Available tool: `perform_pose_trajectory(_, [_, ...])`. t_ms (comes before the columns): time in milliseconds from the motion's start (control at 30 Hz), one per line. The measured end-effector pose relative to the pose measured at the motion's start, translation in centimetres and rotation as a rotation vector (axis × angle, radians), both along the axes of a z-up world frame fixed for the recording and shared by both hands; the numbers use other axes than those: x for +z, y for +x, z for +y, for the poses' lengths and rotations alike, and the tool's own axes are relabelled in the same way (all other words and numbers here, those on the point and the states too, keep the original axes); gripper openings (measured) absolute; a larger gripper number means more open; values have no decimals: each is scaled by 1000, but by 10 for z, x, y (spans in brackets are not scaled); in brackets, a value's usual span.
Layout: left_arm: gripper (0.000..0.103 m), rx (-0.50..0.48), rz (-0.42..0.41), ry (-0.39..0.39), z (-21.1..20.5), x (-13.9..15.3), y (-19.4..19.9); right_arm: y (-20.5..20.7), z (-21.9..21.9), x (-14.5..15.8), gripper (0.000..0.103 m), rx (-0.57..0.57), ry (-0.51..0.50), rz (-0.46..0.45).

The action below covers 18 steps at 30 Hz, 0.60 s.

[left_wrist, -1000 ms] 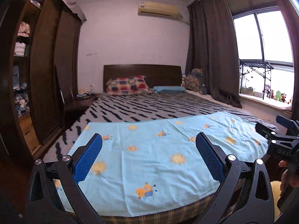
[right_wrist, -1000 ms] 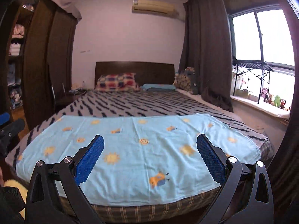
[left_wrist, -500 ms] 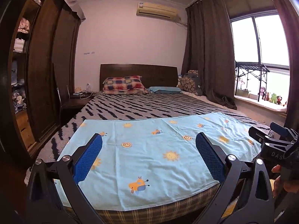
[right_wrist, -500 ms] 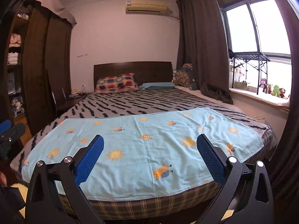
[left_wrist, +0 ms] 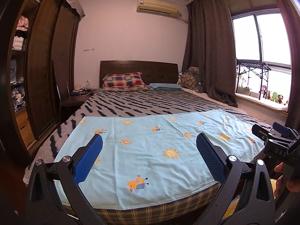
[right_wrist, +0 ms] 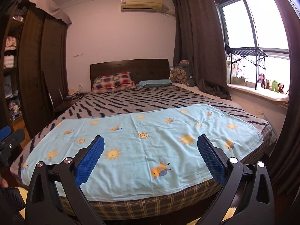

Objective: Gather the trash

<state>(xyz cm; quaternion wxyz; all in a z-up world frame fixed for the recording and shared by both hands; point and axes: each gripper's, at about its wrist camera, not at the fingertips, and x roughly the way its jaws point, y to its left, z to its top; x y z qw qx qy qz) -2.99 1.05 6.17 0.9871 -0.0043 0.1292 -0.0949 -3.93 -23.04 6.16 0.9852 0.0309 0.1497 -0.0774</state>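
No trash shows in either view. My left gripper (left_wrist: pixel 150 142) is open and empty, held above the foot of a bed (left_wrist: pixel 150 103), over a light blue sheet (left_wrist: pixel 159 150) with sun prints. My right gripper (right_wrist: pixel 151 144) is open and empty too, over the same blue sheet (right_wrist: pixel 150 142). The right gripper also shows at the right edge of the left wrist view (left_wrist: pixel 277 140), held by a hand. The left gripper's edge shows at the far left of the right wrist view (right_wrist: pixel 9 140).
A dark wardrobe (left_wrist: pixel 46 75) stands on the left, a nightstand (left_wrist: pixel 75 99) with small items beside the headboard. Pillows (left_wrist: pixel 123 80) lie at the bed's head. Dark curtains (left_wrist: pixel 208 56) and a windowsill with toys (left_wrist: pixel 270 95) are on the right.
Both grippers have risen and drawn back from the bed, so more of the bed's foot and the room shows. Both stay open and empty.
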Motion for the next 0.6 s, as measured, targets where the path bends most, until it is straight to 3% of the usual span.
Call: perform_pose_trajectory(600, [95,7,16,4,-2,-6,0,0,3,-5,100,-6,14,11])
